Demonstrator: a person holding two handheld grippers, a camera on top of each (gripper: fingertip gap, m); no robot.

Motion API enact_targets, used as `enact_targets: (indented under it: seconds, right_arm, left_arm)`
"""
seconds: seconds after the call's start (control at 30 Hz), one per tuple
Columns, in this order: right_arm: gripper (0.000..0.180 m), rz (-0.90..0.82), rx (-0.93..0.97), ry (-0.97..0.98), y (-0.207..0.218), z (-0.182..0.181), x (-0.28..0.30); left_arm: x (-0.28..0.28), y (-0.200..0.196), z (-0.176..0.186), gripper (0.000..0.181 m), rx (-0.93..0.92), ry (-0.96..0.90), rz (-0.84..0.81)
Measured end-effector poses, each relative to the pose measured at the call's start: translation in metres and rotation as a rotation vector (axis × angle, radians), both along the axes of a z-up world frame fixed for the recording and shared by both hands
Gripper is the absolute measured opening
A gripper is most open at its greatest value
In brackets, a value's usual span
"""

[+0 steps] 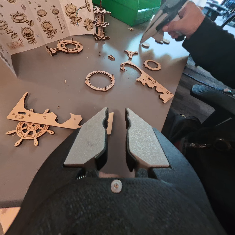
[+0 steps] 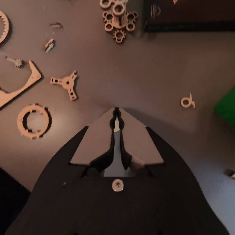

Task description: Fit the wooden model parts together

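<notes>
While we look along our left tool [image 1: 116, 111], its fingers are parted and empty above the grey tabletop [image 1: 50, 78]. Ahead of it lies a toothed ring [image 1: 100, 80]; to its left a flat offcut sheet [image 1: 43, 114] overlaps a ship's wheel [image 1: 29, 131], probably set aside as scrap. Beyond stands a folded instruction sheet [image 1: 44, 19], propped for reading.

From the right view, our right tool [image 2: 117, 108] is clenched with nothing visible between its tips. A three-armed piece [image 2: 66, 83] and a notched ring [image 2: 34, 121] lie to its left.
</notes>
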State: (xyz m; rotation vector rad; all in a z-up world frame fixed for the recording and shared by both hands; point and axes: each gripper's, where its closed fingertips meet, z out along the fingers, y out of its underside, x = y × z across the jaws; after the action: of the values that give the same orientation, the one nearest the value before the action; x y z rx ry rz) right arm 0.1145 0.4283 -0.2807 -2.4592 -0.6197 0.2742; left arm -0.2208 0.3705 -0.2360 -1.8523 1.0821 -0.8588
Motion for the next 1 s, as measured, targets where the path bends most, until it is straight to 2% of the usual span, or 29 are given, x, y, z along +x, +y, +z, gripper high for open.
enact_targets:
  seconds: [0.23, 0.37, 0.47, 0.57, 0.63, 0.67, 0.77, 0.87, 1.0]
  right_arm:
    - [0.002, -0.173, 0.035, -0.040, -0.049, 0.010, 0.082]
    - [0.030, -0.048, 0.191, 0.203, -0.060, 0.052, 0.042]
    - [0.039, 0.029, 0.215, 0.154, -0.062, 0.044, 0.010]
    - [0.036, 0.020, 0.181, -0.020, -0.049, 0.012, 0.000]
    - [0.018, 0.010, 0.172, -0.071, -0.042, 0.001, 0.001]
    - [0.000, 0.002, 0.166, -0.076, -0.042, 0.001, 0.005]
    - [0.000, -0.086, 0.145, -0.145, -0.048, 0.001, 0.040]
    - [0.005, -0.144, 0.114, -0.096, -0.054, 0.004, 0.056]
    - [0.023, -0.010, 0.193, 0.085, -0.043, 0.032, -0.004]
  left_arm:
    - [-0.003, -0.005, 0.005, 0.020, 0.000, -0.036, -0.005]
    - [-0.003, -0.007, 0.004, 0.020, 0.009, -0.022, -0.009]
    - [-0.003, -0.006, 0.002, 0.020, -0.001, -0.016, -0.004]
    - [-0.003, -0.005, 0.000, 0.020, -0.013, -0.010, -0.001]
    - [-0.003, -0.006, 0.001, 0.020, -0.004, -0.010, 0.002]
    - [-0.003, -0.006, 0.001, 0.020, -0.004, -0.012, 0.000]
    - [-0.005, -0.008, 0.002, 0.020, -0.014, -0.024, -0.001]
    - [-0.005, -0.008, 0.003, 0.020, -0.026, -0.036, -0.003]
    - [-0.004, -0.008, 0.001, 0.020, -0.034, -0.026, -0.007]
